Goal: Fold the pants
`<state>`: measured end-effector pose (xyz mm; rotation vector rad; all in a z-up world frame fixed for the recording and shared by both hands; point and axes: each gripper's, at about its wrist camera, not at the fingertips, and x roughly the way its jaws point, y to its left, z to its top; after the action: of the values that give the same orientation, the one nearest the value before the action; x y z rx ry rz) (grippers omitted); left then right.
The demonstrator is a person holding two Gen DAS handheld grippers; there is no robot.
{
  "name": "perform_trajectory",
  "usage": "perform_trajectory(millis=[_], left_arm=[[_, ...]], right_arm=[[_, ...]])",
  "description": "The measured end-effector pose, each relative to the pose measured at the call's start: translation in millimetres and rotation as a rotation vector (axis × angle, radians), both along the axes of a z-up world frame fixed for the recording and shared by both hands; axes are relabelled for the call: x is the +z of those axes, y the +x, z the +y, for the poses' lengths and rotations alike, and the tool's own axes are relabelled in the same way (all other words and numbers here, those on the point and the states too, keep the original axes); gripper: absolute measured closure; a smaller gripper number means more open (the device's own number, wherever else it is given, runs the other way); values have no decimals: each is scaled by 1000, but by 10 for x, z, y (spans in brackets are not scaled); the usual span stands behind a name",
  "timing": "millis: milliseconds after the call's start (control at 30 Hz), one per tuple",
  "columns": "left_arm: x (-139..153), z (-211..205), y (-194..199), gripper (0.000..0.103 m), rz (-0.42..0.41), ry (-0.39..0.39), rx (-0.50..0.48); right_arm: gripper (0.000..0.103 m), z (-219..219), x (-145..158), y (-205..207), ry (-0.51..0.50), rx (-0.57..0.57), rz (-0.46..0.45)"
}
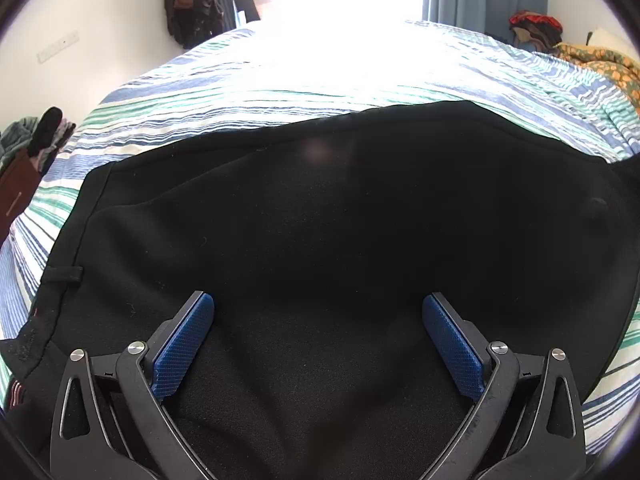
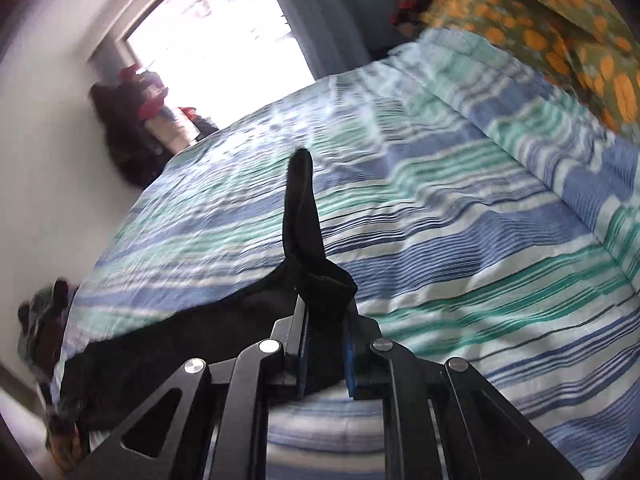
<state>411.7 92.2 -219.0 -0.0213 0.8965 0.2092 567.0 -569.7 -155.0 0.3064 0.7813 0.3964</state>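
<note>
Black pants (image 1: 320,220) lie spread across a striped bed sheet (image 1: 240,84), waistband with a belt loop (image 1: 66,274) at the left. My left gripper (image 1: 318,308) hovers just over the pants, its blue-padded jaws wide open and holding nothing. My right gripper (image 2: 325,312) is shut on a bunched part of the black pants (image 2: 316,280); a flap of the cloth (image 2: 300,200) sticks up beyond the jaws, and the rest trails down to the left over the sheet (image 2: 460,220). The right wrist view is blurred.
An orange-patterned blanket (image 1: 604,64) lies at the bed's right side and shows in the right wrist view (image 2: 560,28). Dark clothes hang on the wall (image 1: 204,0) beside a bright window. More clothes are piled off the bed's left edge (image 1: 28,148).
</note>
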Motion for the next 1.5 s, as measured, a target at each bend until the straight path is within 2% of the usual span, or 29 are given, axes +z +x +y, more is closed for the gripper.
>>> perform_trajectory(millis=[100,200,233,333,400,433,467,500,533,567,700,767,833,867,933,1033,1133,1233,1500], left_arm=[[1,2,3,1,0,1,0],[-2,2,4,1,1,6,1],[-1,2,8,1,2,7,1],[-1,-7,20,1,4,12,2],[-4,-23,28,1,5,15,3],[-4,-24,32,1,5,16,3],[-7,-31,35,1,5,17,4],[-7,-32,39,1,5,17,4],[-8,-32,38,1,5,17,4],[-9,-32,36,1,5,17,4],[6,-32,59,1,21,18,7],[75,-33,92,0,74,16,24],[203,-37,53,1,148,-34,34],[298,-46,-23,1,160,-73,30],[504,-74,-227,1,140,-142,1],[741,-110,-588,1,118,-186,-12],[838,-126,-932,1,111,-204,-13],[861,-151,-1134,1,124,-169,-8],[941,-108,-1320,1,142,-124,5]], right_arm=[[91,128,188,-743,-66,130,-22],[92,3,78,-1490,-139,140,40],[100,-108,-43,-1672,-171,105,85],[99,-613,-420,-2108,-209,-115,250],[92,-862,-559,-2320,-268,-252,328],[83,-930,-558,-2436,-280,-295,337],[66,-963,-527,-2514,-266,-318,331],[57,-961,-469,-2595,-241,-330,314],[39,-908,-391,-2674,-225,-340,288],[27,-817,-318,-2742,-221,-344,266],[26,-145,-115,-2893,-188,-240,226],[26,278,-92,-2902,-137,-163,217],[26,721,-92,-2876,-105,-63,220],[26,930,-83,-2890,-106,-19,211],[26,1316,-62,-2899,-128,55,181],[26,1687,-78,-2918,-127,113,175],[26,1847,-92,-2914,-100,108,185],[26,1904,-77,-2924,-92,81,191],[26,1892,41,-2990,-45,6,203]])
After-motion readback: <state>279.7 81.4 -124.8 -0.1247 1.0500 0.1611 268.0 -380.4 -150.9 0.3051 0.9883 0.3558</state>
